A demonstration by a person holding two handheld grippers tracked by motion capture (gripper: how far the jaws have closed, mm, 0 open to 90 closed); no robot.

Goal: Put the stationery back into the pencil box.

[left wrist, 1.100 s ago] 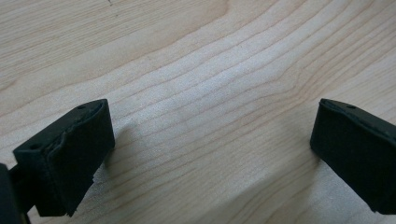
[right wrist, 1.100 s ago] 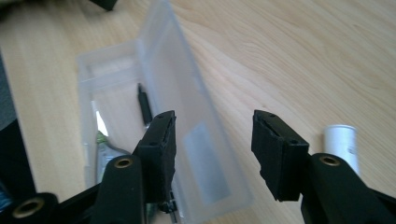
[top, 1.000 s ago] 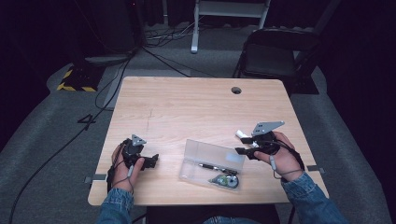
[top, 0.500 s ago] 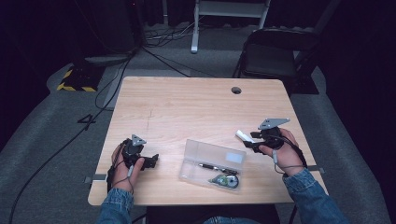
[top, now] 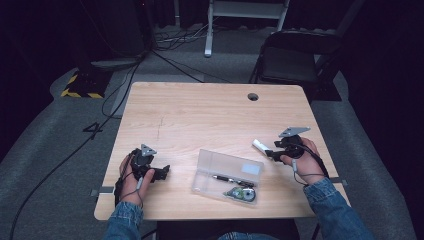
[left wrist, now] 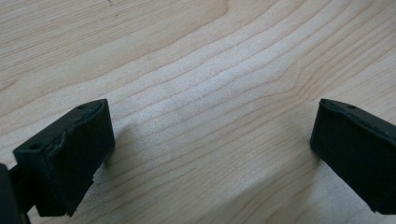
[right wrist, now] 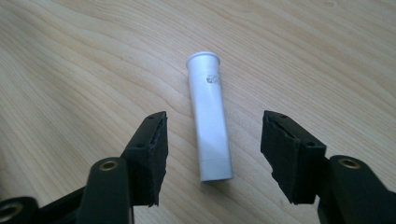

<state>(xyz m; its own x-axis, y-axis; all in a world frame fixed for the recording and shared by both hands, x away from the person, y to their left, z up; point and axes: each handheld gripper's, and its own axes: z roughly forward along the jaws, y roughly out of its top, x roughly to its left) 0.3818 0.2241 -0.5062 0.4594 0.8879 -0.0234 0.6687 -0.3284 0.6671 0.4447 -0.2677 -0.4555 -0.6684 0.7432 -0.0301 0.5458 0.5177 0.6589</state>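
Note:
A small white tube [right wrist: 210,116] lies flat on the wooden table [top: 200,115], seen also in the high view as the white tube [top: 259,145] right of the case. My right gripper [right wrist: 212,149] is open, its jaws on either side of the tube's near end without touching it; from above the right gripper [top: 272,151] sits just right of the tube. A clear plastic case [top: 227,175] holding a pen and a tape roller rests at the front middle. My left gripper [left wrist: 210,135] is open over bare wood, at the front left as the left gripper [top: 159,172].
A round cable hole [top: 253,96] is at the table's far right. A black folding chair [top: 292,55] stands behind the table. Cables and a yellow-striped box [top: 80,85] lie on the floor at the far left.
My right gripper has come down toward the table and let go of the white tube, which now lies on the wood. The left gripper has not moved.

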